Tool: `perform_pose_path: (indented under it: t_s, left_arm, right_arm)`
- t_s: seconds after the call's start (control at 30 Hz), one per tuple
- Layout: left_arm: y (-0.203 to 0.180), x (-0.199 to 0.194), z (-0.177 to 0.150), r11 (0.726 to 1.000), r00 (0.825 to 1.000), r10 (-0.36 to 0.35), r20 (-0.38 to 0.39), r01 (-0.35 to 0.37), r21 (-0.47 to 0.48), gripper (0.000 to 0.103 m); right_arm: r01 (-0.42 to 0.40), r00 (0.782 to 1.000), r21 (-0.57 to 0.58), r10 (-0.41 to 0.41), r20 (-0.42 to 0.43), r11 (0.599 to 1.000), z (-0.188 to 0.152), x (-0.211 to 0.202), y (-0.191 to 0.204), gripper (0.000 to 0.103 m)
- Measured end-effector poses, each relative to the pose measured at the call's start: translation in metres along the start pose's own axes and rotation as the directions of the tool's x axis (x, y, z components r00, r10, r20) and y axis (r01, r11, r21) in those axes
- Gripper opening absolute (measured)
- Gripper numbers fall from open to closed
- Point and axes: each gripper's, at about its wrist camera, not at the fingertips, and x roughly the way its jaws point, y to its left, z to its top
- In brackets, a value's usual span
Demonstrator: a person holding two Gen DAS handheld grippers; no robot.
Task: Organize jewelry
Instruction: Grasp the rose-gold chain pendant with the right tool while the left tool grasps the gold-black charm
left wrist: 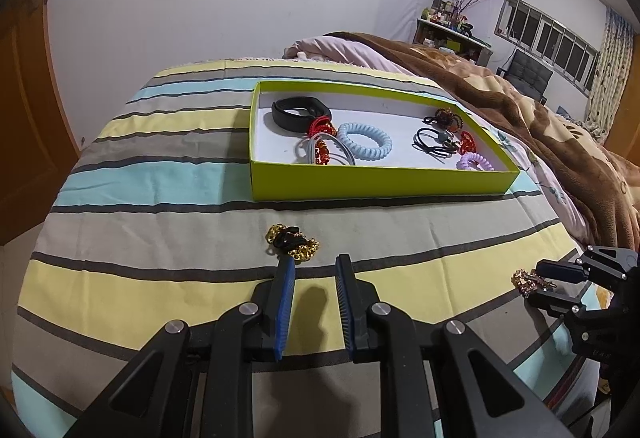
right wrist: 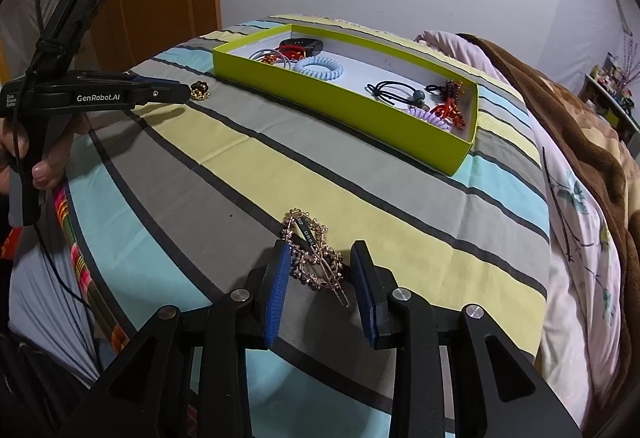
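left gripper: jaws spread, empty; gold chain may snag.
right gripper: jaws spread around hair clip; may slip.

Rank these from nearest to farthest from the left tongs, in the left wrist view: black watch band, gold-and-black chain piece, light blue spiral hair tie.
1. Gold-and-black chain piece: just ahead of the left tongs, on the bedspread.
2. Light blue spiral hair tie: mid-box.
3. Black watch band: box's far left.

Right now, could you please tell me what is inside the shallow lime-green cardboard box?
The box holds a black wristband, pale blue spiral hair tie, lilac spiral tie, black elastics and red clips; its near wall hides part of the floor.
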Motion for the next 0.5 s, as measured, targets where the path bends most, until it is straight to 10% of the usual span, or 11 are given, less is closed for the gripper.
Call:
perform_pose_path:
  t_s: [0.5]
  left_arm:
    - [0.006, 0.014, 0.009, 0.999, 1.000, 0.012, -0.025, -0.013, -0.036, 0.020]
  right_arm:
    - [0.020, 0.999, 0.140, -0.023, 0.024, 0.990, -0.003, 0.000, 0.005, 0.026]
